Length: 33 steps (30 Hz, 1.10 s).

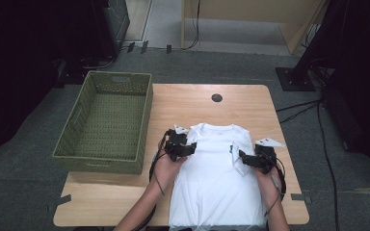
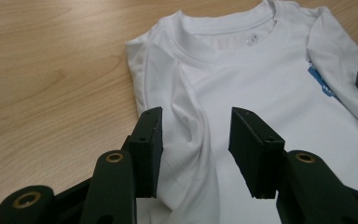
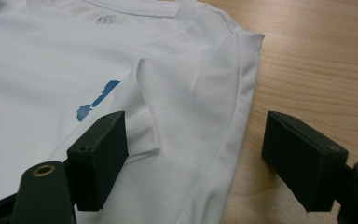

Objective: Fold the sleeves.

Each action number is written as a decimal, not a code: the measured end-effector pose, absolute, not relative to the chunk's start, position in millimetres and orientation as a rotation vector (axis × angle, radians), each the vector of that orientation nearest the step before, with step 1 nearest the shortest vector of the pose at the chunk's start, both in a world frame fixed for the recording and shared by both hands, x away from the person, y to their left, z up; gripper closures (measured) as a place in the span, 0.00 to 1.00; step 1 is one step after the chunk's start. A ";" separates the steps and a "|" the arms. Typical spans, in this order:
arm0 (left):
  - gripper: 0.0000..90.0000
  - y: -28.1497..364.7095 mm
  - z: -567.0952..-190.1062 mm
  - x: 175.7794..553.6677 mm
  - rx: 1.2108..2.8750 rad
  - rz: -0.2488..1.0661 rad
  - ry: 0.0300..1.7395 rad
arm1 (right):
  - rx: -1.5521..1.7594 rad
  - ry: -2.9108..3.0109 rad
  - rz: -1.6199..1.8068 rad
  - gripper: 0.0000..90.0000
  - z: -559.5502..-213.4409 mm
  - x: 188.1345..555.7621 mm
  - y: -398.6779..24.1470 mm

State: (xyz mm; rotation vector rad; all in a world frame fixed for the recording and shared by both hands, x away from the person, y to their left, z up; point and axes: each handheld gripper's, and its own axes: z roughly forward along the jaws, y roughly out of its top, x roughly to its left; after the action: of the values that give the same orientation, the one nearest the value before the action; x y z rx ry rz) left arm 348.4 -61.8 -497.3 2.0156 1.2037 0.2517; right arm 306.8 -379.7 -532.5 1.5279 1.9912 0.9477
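Right, left gripper (image 2: 196, 149) w/ fingers (image 2: 147, 149) about half open over a raised fold of the white T-shirt (image 1: 217, 163), pads not pressing it. Right gripper (image 3: 205, 158) fingers (image 3: 98, 154) wide apart, straddling the shirt's edge, gripping nothing. One shirt, soft cotton w/ blue print, flat at lower centre of the wooden desk (image 1: 250, 103). One green woven basket (image 1: 107, 120), rectangular, at left.

Count: 1 white T-shirt (image 1: 219, 178) at 6 o'clock on the worktop (image 1: 212, 108). 1 green woven basket (image 1: 107, 120) at 9 o'clock, overhanging the edge. 2 grippers: left gripper (image 1: 191, 150) and right gripper (image 1: 243, 159), 2 fingers (image 2: 148, 147) each. 1 round grommet hole (image 1: 217, 97) at 12 o'clock.
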 end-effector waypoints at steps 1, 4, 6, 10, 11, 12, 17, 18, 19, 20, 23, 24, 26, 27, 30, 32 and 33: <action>0.61 -61.0 -497.9 347.3 2.019 0.256 1.201 | 1.528 1.991 0.948 0.25 -532.6 306.8 -379.7; 0.61 -59.1 -499.4 343.7 2.023 0.276 1.195 | 1.528 1.991 0.948 0.25 -532.5 306.8 -379.7; 0.60 -57.7 -501.4 341.8 2.033 0.310 1.198 | 1.528 1.992 0.948 0.25 -532.5 306.9 -379.7; 0.57 -53.0 -503.3 339.1 2.009 0.305 1.194 | 1.527 1.992 0.948 0.25 -532.5 306.9 -379.7; 0.56 -52.0 -503.1 338.4 2.004 0.311 1.192 | 1.527 1.992 0.948 0.25 -532.5 306.9 -379.7; 0.55 -50.9 -503.0 338.2 2.005 0.318 1.191 | 1.527 1.992 0.948 0.25 -532.5 306.9 -379.7; 0.53 -46.5 -506.5 340.8 1.995 0.304 1.211 | 1.527 1.992 0.948 0.25 -532.6 306.9 -379.7; 0.52 -46.9 -508.1 340.9 1.996 0.294 1.207 | 1.526 1.992 0.948 0.25 -532.5 306.9 -379.7; 0.52 -47.7 -509.3 340.5 1.997 0.285 1.203 | 1.526 1.992 0.948 0.25 -532.6 306.9 -379.7; 0.53 -48.7 -510.4 339.9 2.000 0.281 1.198 | 1.526 1.993 0.948 0.25 -532.6 306.9 -379.7; 0.66 -50.0 -512.1 339.5 1.996 0.262 1.202 | 1.526 1.993 0.948 0.25 -532.6 306.9 -379.7; 0.71 -50.0 -512.3 339.5 1.994 0.256 1.204 | 1.526 1.992 0.948 0.25 -532.6 306.9 -379.7; 0.81 -50.1 -511.3 338.7 1.997 0.258 1.191 | 1.526 1.993 0.948 0.25 -532.5 306.9 -379.7; 0.86 -50.5 -510.1 337.7 1.998 0.261 1.187 | 1.525 1.993 0.948 0.25 -532.6 306.9 -379.7; 0.96 -52.5 -505.4 334.8 2.002 0.278 1.164 | 1.525 1.993 0.948 0.25 -532.6 306.9 -379.7; 0.97 -54.3 -502.3 333.5 2.001 0.277 1.152 | 1.525 1.993 0.947 0.25 -532.6 306.9 -379.7; 0.97 -55.2 -500.9 333.0 2.005 0.279 1.143 | 1.525 1.993 0.947 0.25 -532.6 306.9 -379.7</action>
State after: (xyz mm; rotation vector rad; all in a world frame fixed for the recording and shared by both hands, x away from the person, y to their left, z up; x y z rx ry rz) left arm 333.0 -55.2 -500.9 2.0054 1.1425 0.2788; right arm 306.9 -379.7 -532.6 1.5250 1.9928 0.9474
